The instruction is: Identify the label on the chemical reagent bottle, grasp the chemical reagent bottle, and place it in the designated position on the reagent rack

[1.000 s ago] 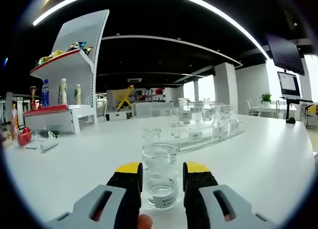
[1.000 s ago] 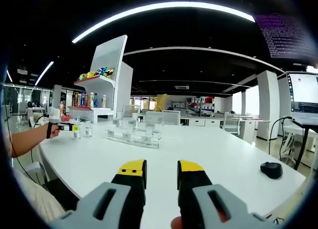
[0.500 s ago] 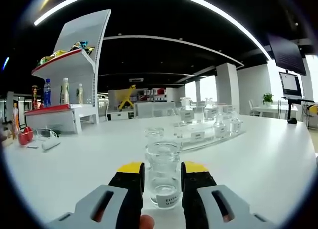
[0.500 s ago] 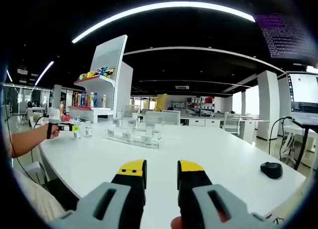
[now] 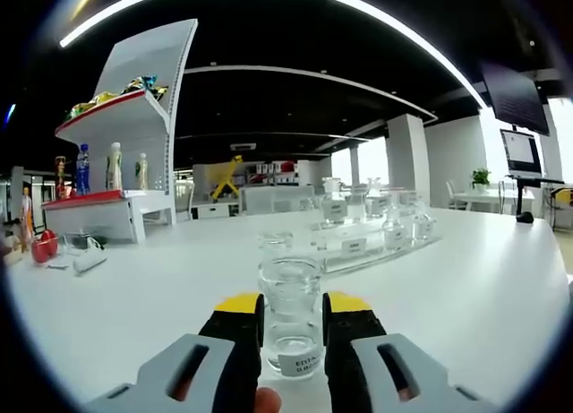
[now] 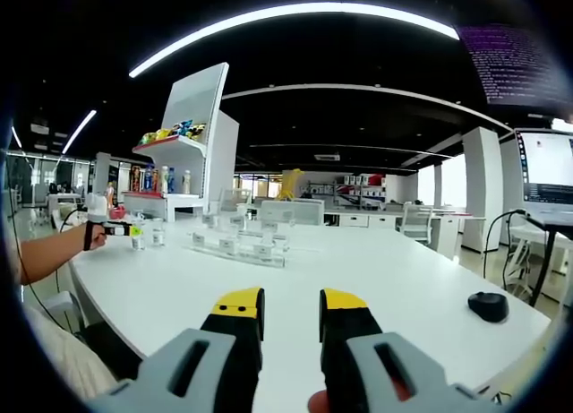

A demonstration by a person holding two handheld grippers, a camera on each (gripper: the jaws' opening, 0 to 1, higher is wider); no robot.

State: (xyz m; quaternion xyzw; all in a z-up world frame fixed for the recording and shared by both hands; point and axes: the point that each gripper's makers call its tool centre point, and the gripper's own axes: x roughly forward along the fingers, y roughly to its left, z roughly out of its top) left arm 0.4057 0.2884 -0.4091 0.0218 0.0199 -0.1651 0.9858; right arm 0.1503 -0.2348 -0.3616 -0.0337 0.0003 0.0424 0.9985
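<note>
a clear reagent bottle (image 5: 291, 314) is clamped between the jaws of the left tool (image 5: 291, 316) on the white counter (image 5: 466, 288), its label only partly readable. the reagent rack (image 5: 372, 238) is seen beyond. the right tool (image 6: 291, 307) is held apart, gripping nothing.

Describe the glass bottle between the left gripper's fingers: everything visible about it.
The reagent bottle is a small clear glass bottle with a wide open mouth, a short neck and no stopper showing. It stands upright on the white table. A white label low on its front reads partly "EDTA". The left gripper has its yellow-tipped black fingers pressed against both sides. A similar bottle stands just behind it.
</note>
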